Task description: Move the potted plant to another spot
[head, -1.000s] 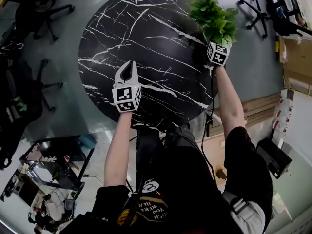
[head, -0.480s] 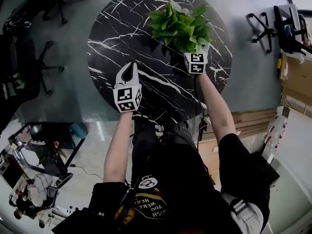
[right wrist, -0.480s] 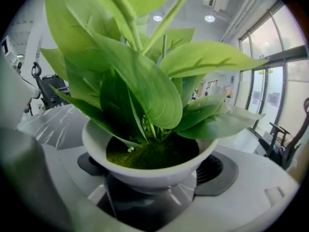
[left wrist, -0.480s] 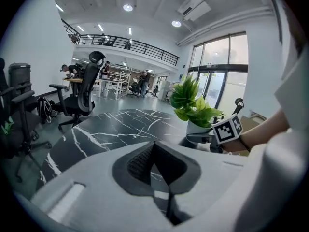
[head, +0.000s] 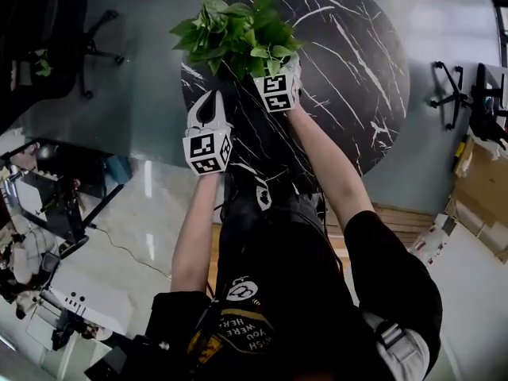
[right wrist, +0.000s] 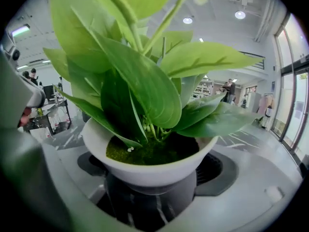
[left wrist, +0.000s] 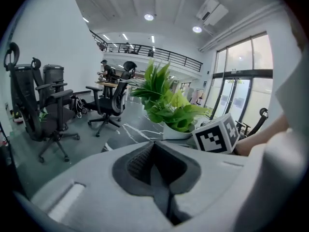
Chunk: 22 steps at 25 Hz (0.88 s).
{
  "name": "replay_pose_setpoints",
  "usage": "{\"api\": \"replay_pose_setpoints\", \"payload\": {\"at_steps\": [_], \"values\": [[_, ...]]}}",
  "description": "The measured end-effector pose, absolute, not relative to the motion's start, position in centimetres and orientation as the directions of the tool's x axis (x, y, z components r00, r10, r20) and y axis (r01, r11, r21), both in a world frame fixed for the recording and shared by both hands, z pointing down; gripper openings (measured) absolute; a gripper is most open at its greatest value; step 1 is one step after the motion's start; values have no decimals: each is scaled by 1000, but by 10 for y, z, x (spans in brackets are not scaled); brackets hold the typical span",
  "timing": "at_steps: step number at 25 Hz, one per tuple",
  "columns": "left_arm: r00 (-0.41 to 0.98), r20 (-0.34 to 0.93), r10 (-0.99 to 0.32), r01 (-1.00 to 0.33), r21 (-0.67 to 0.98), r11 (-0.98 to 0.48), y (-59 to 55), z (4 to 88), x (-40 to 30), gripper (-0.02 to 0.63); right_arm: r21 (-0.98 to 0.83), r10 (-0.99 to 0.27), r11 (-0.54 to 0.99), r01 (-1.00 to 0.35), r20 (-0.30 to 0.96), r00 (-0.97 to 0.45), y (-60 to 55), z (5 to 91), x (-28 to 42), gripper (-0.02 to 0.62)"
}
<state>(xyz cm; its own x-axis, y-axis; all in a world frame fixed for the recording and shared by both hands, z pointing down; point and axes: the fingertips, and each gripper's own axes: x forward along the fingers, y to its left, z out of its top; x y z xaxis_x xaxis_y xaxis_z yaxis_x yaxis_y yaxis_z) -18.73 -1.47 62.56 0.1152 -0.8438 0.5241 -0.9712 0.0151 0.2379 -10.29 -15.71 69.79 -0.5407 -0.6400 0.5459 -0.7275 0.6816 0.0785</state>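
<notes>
At the far left, beyond the table rim, a dark office chair [head: 59,18] stands on the grey floor. Just right of it, the left gripper [head: 209,101] hangs over the near-left edge of the round black marble table [head: 349,62]. Its tongs are pressed together with nothing between them, much as they were a second ago. Beside it is the potted plant [head: 236,32], which a second ago stood at the table's far-right rim and half a second ago was over the middle. Its leaves are now over the left edge, so it has been carried clear across the top. The right gripper [head: 279,76], just right of the leaves, has its tongs clamped around the lower body of the white pot [right wrist: 145,170]. Dark veined marble shows beneath the pot's base, but I cannot tell whether the base touches it. To my eye the carry is nearly done, and setting down and letting go remain.
</notes>
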Motion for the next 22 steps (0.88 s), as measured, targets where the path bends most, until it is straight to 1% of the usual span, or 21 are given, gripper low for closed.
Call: {"api": "replay_pose_setpoints", "payload": {"at_steps": [6,8,10,13,16,18,22], "values": [[4,528,-849,-962,235,141,19,621,-230,5,65,-527,804,-590,537,-659,-104,695,-211,517],[-11,534,-845,-959,235,161,26,623,-238,5,79,-518,819,-569,531,-671,-92,694,-227,517],[-2,551,-834,-964,222,149,29,628,-238,5,78,-523,813,-577,534,-664,-89,695,-227,517],[39,564,-825,-972,212,99,23,631,-224,5,38,-543,778,-627,543,-640,-100,698,-198,517],[99,557,-824,-976,217,30,5,629,-197,5,18,-591,714,-700,553,-588,-124,699,-144,517],[155,548,-822,-974,222,-36,-12,626,-171,5,18,-639,645,-764,560,-527,-143,700,-95,517],[289,530,-797,-953,237,-188,-41,621,-110,5,19,-733,458,-889,574,-365,-173,701,24,517]]}}
